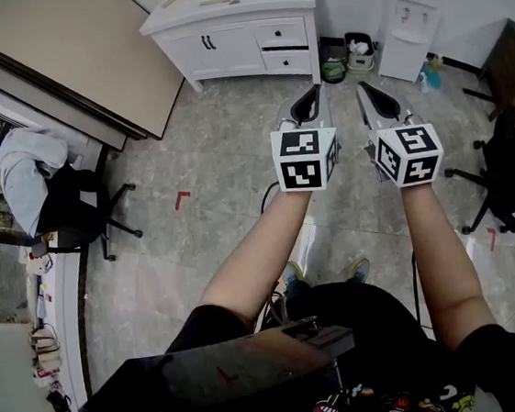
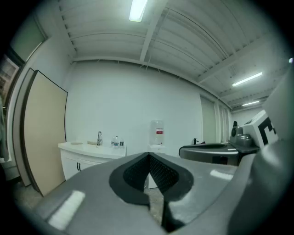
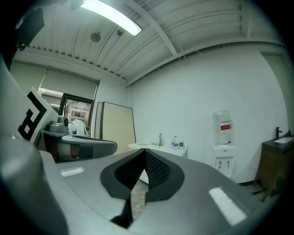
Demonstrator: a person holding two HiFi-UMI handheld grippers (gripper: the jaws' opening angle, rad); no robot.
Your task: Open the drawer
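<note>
Across floor, head view only: drawer (image 1: 281,33) | left gripper (image 1: 316,90), right gripper (image 1: 361,89) closed

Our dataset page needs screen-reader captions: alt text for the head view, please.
A person's left gripper and right gripper, both shut and empty, point across the floor toward a white cabinet with drawers, a water dispenser nearby.

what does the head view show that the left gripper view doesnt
Only the head view: the two closed drawers, a chair and the person's arms. Only the left gripper view: the ceiling lights. Both: the white cabinet, water dispenser, tan board and right gripper.
</note>
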